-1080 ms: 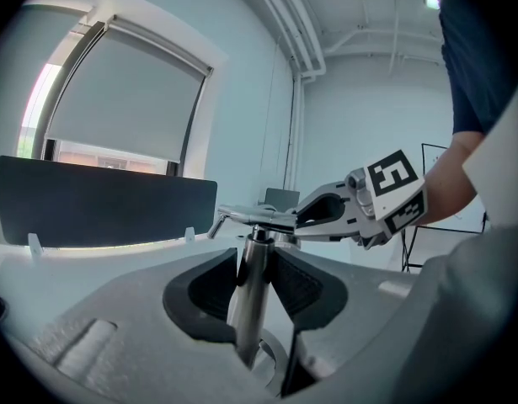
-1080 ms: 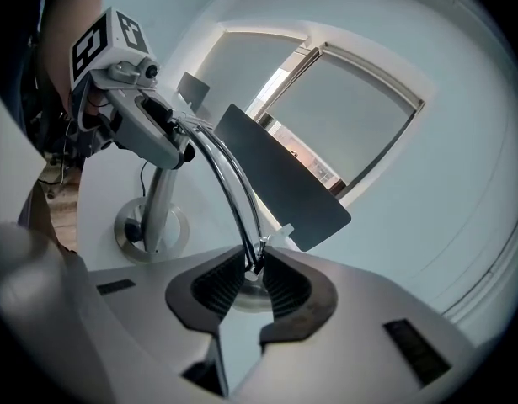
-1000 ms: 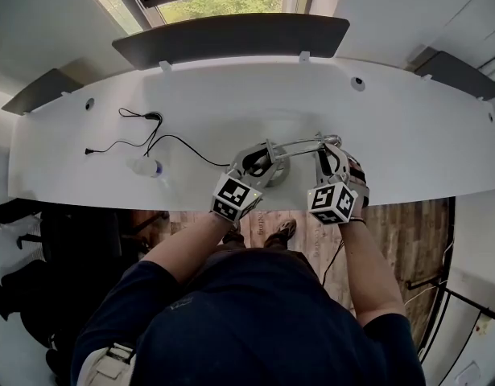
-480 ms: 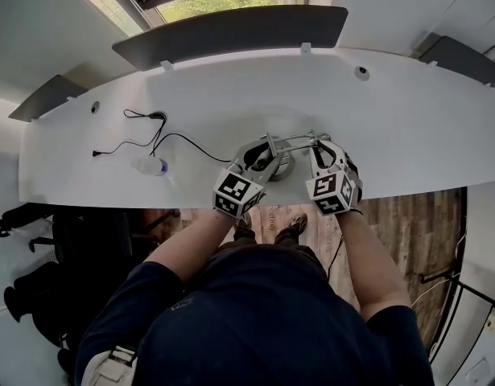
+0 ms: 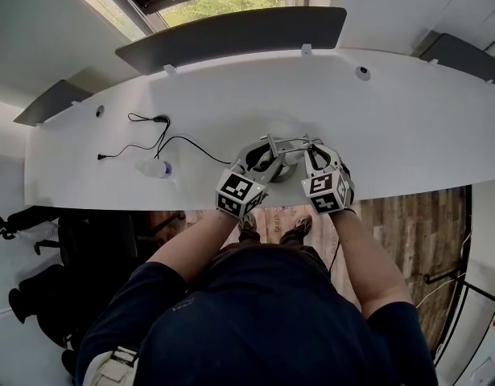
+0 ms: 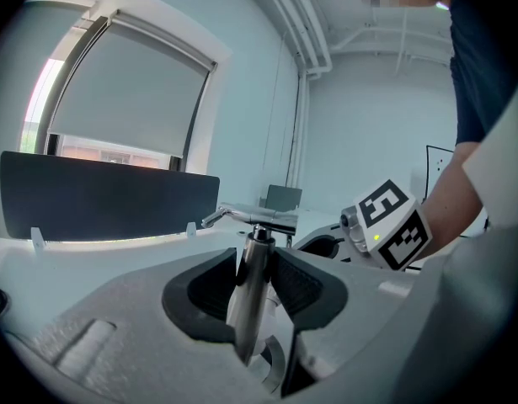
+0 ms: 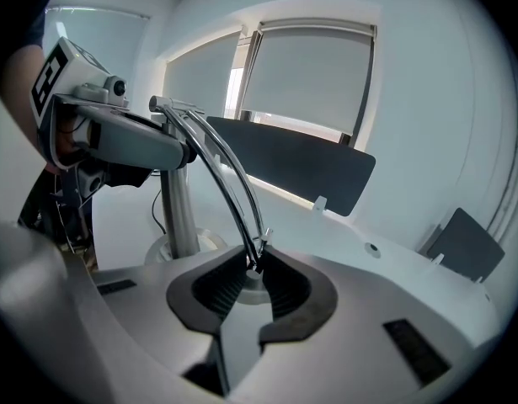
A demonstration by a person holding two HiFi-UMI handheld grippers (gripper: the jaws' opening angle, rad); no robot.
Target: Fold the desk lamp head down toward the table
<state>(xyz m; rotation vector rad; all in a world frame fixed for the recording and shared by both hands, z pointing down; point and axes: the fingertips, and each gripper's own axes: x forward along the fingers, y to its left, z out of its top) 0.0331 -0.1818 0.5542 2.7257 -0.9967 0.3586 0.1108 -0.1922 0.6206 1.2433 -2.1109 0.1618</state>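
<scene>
The chrome desk lamp stands near the white desk's (image 5: 408, 135) front edge on its round base (image 5: 281, 170). My left gripper (image 5: 263, 161) (image 6: 257, 263) is shut on the upright post (image 6: 248, 297), just under the hinge (image 6: 260, 217). From the hinge the thin curved lamp head (image 7: 229, 175) (image 5: 291, 142) bends down to my right gripper (image 5: 315, 153) (image 7: 254, 268). Its jaws are closing, with the head's tip (image 7: 257, 257) pinched between the pads. In the right gripper view, the left gripper (image 7: 132, 141) clasps the post (image 7: 178, 213) high up.
A black cable (image 5: 162, 139) and a small pale bottle (image 5: 154, 168) lie on the desk to the left. Dark divider panels (image 5: 231, 34) stand along the desk's back edge. A cable hole (image 5: 360, 73) sits far right. The desk's front edge runs right under both grippers.
My right gripper has sunk and rolled, bringing the lamp head lower and closer to the post. The left gripper has held still on the post.
</scene>
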